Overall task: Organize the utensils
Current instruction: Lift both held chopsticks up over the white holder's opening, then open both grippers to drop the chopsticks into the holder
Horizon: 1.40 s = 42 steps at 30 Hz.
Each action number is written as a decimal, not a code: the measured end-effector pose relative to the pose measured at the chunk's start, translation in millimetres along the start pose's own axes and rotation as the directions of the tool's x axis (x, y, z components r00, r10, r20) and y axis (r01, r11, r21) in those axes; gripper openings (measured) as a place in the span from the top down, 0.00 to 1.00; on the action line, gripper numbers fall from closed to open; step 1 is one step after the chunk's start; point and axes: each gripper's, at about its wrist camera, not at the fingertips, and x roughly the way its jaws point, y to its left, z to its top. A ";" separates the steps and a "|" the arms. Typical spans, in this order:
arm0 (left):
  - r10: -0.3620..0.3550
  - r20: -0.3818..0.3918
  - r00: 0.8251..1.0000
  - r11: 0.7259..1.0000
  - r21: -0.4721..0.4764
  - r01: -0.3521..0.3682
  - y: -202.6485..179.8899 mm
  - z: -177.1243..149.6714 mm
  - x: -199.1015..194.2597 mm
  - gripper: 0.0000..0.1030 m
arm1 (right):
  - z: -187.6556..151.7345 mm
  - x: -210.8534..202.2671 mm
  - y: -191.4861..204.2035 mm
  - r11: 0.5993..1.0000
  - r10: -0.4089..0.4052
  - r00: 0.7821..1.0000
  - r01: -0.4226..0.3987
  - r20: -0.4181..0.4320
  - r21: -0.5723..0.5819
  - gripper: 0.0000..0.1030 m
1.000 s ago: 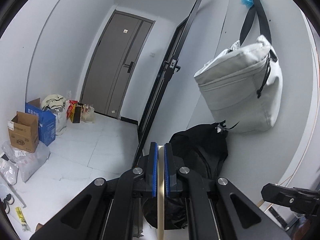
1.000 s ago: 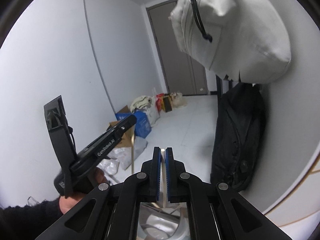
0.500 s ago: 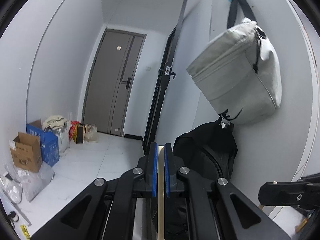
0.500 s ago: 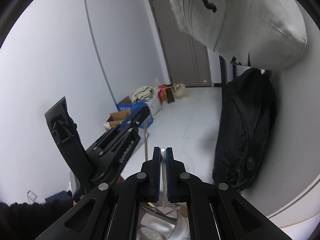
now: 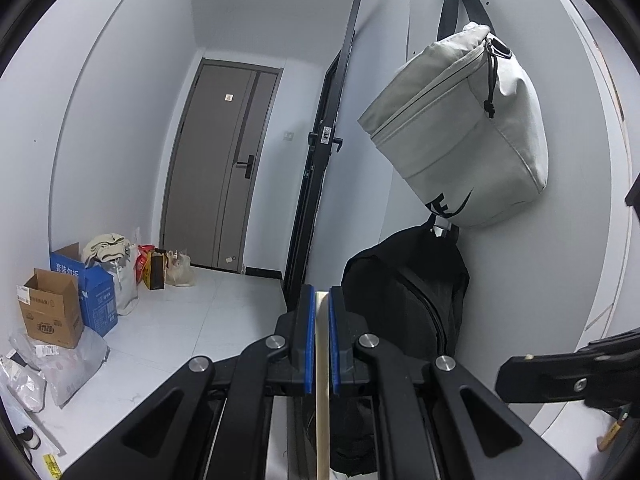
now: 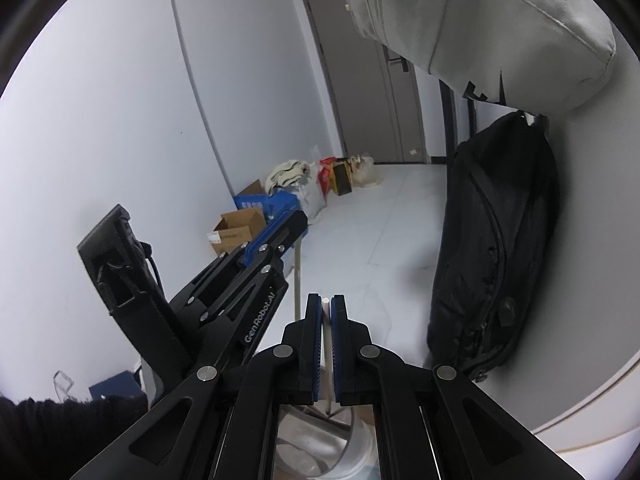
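left gripper (image 5: 320, 312) is clamping a pale wooden stick (image 5: 322, 392) between its blue-padded fingers (image 5: 307, 340), stick running straight down out of the bottom of the left wrist view, its top end sitting flush near the fingertips. in the right wrist view the same wooden stick (image 6: 297, 276) is hanging down from the left gripper (image 6: 294, 220), lower end hidden behind the right gripper's body. right gripper (image 6: 327, 308) is closing its fingers (image 6: 316, 344) on a thin white utensil handle (image 6: 327, 344), handle standing near upright and dropping toward a round metal container (image 6: 348, 452) below; cannot tell what the utensil's lower end is. container rim is showing only partly under the gripper, something pale inside it, unclear what.

both grippers are sitting near each other, left one just to the left and ahead of the right; the right gripper body (image 5: 568, 372) is poking into the left wrist view at the right edge. to the right a grey bag (image 5: 460, 132) is hanging on the wall above a black backpack (image 6: 492, 248), both close on that side. floor (image 6: 372, 240) ahead is open up to the closed door (image 5: 224, 168). boxes and bags (image 5: 68, 304) are piling along the left wall, well apart from the grippers.
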 end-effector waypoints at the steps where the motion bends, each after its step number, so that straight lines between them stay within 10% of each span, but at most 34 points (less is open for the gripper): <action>1: 0.001 -0.007 1.000 1.000 -0.003 -0.001 0.3 -1.1 0.8 0.98 | -1.2 1.3 -0.1 1.000 0.001 1.000 -0.001 -0.004 0.002 0.96; 19: -0.080 -0.152 0.985 0.996 0.028 0.085 2.2 -1.8 -20.5 0.97 | -21.3 24.0 -4.0 0.998 0.013 0.999 -0.010 -0.047 0.063 0.95; 36: -0.173 -0.377 0.910 0.976 0.060 0.211 -11.1 -13.1 -24.3 0.97 | -48.8 5.6 -16.6 0.968 0.088 0.996 -0.088 0.013 0.236 0.90; 42: -0.176 -0.442 0.880 0.979 0.016 0.204 -6.7 -12.8 -34.5 0.60 | -50.0 -35.2 -15.6 0.960 0.086 0.992 -0.108 0.096 0.257 0.58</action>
